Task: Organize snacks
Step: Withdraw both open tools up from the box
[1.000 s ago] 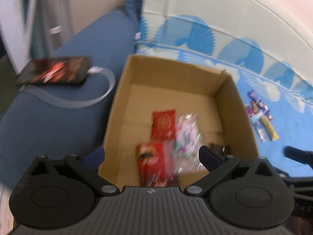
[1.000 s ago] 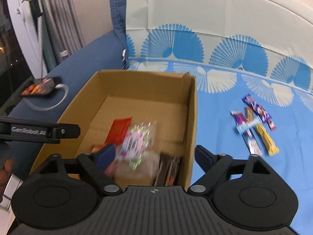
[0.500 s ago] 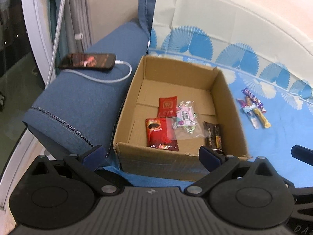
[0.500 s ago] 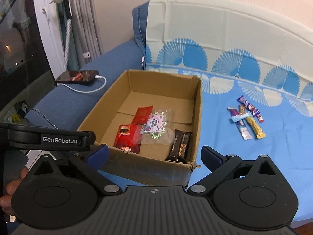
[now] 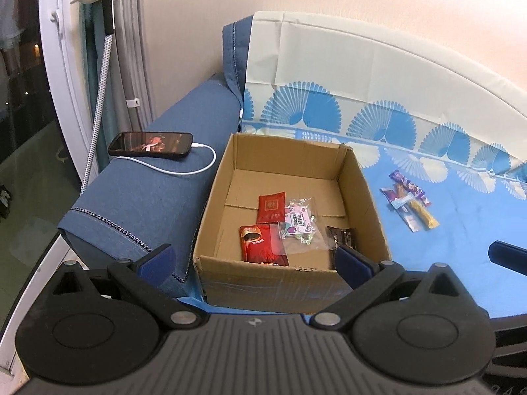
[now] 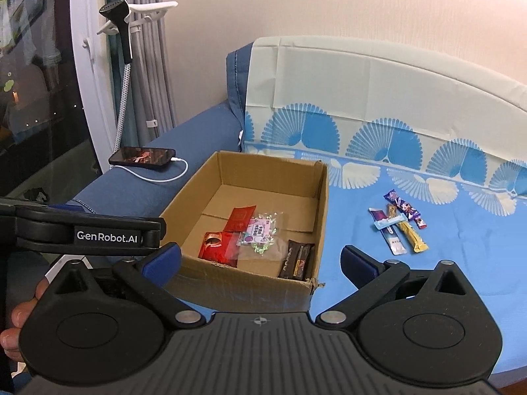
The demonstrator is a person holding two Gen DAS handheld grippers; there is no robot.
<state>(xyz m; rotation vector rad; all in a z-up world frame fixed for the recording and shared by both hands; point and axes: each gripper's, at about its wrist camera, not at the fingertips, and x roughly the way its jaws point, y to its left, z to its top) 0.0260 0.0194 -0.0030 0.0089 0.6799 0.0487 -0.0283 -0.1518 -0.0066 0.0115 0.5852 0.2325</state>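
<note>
Blue sofa cover (image 6: 378, 263), both grippers (image 5: 253, 256) (image 6: 260, 260) spread wide and empty; right of box (image 5: 372, 217), slim overlapping bars (image 6: 400, 227), likely to slip or come up doubled.

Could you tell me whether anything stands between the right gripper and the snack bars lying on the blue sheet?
Nothing visible does. The open right gripper is empty, and only bare blue patterned sheet lies between it and the small cluster of wrapped snack bars. The brown cardboard box stands to their left, off that line.
</note>
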